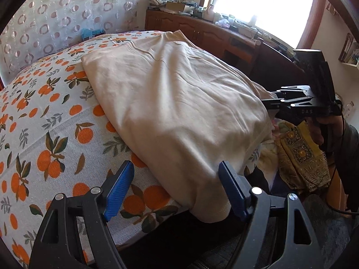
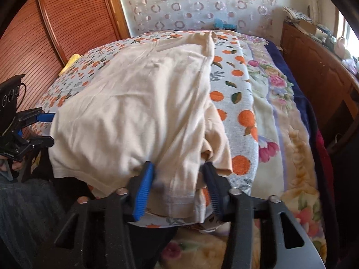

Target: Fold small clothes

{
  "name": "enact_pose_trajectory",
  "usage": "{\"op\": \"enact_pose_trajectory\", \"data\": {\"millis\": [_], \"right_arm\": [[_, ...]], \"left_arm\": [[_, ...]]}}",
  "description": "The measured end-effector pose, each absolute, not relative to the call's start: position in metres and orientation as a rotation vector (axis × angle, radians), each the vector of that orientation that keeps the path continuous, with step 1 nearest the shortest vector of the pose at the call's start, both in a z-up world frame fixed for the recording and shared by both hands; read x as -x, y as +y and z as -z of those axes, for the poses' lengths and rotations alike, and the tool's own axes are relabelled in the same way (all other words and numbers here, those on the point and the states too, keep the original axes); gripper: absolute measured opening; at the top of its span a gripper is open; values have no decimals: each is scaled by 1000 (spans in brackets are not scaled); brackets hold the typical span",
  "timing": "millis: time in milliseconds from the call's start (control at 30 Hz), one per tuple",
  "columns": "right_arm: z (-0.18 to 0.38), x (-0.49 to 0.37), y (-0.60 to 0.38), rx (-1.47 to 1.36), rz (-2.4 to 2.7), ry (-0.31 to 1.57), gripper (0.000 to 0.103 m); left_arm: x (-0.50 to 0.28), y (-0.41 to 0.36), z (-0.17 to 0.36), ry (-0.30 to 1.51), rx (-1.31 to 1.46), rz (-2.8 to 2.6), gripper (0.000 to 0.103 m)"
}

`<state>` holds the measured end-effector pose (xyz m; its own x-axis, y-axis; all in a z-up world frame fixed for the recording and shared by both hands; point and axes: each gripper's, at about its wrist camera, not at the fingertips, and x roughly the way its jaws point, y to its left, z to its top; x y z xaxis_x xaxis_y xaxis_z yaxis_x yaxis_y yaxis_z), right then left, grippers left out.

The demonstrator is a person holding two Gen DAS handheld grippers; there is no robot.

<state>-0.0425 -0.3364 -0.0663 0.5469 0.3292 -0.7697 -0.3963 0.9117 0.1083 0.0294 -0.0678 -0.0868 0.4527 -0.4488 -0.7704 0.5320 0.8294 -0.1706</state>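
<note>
Here, in the left wrist view, a cream garment (image 1: pixel 175 103) lies spread over a bed covered with an orange-print sheet (image 1: pixel 51 134). Its near hem hangs over the bed's edge. The left claw (image 1: pixel 177 190) stands wide open at that edge: one blue finger (image 1: pixel 119 192) sits over the bare sheet, the other (image 1: pixel 233 192) lies against the hanging corner of the garment, and nothing is gripped between them. At the right of this view the right claw (image 1: pixel 280 99) reaches in to the garment's far side, held by a hand (image 1: pixel 323 130). A yellow patterned cloth (image 1: pixel 300 157) lies below it, beside the bed. A wooden cabinet (image 1: pixel 202 29) cluttered with small things runs under the bright window.

Across in the right wrist view, the same garment (image 2: pixel 134 112) fills the middle, rumpled toward its near hem. The right claw (image 2: pixel 177 181) stands partly closed around a bunched fold of that hem; cloth fills the gap between the blue fingers (image 2: pixel 143 192), though I cannot tell if the pads press on it yet. The left claw (image 2: pixel 42 125) shows at the left edge, open beside the garment's corner. A floral blanket (image 2: pixel 282 116) lies along the right of the orange-print sheet (image 2: pixel 237 103), and a slatted wooden door (image 2: pixel 74 18) stands behind.
</note>
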Motion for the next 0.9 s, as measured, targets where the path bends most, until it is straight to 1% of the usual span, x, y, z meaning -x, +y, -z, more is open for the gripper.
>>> {"op": "enact_pose_trajectory", "data": {"millis": [33,67,100,133,167,200,233,267,300,367,400,500,633,700,767,833,867,900], "right_arm": [[66,42,-336,81,-439,897,27],[66,42,-335,80,-453,900,22],[66,43,-334,77,-467,901,18],[66,44,-334,82,-465,897,15],[66,43,-334,82,-464,895,14],[64,44,-335,77,-472,892,13],[62,45,-335,70,-477,883,13],[61,46,-336,62,-481,875,12],[58,46,-337,51,-488,862,12],[51,49,-338,41,-492,833,12],[47,52,-339,36,-498,817,12],[29,51,-337,36,-517,769,11],[-12,20,-335,33,-547,710,11],[-32,-9,-331,29,-533,682,11],[-46,-49,-327,-9,-497,683,11],[-49,-105,-322,-51,-431,718,13],[-46,-128,-316,-33,-405,741,17],[-39,-153,-313,-27,-383,784,23]], "left_arm": [[-28,-69,88,921,-100,611,78],[-26,-70,89,925,-94,623,75],[-24,-71,89,932,-88,639,68],[-22,-73,89,927,-90,647,66],[-21,-75,89,930,-90,655,60],[-19,-76,89,932,-92,661,56],[-19,-78,89,933,-92,664,55],[-18,-79,89,932,-100,663,49],[-18,-80,89,930,-106,654,31],[-21,-78,87,933,-99,657,11],[-23,-74,81,920,-84,665,8],[-34,-63,53,887,-15,702,7],[-81,-47,1,786,14,668,7],[-125,-41,-20,761,32,637,7],[-170,-41,-26,749,-14,569,8],[-211,-37,-21,787,-35,484,20],[-226,-33,-19,791,-29,472,35],[-234,-29,-16,787,-17,466,48]]}}
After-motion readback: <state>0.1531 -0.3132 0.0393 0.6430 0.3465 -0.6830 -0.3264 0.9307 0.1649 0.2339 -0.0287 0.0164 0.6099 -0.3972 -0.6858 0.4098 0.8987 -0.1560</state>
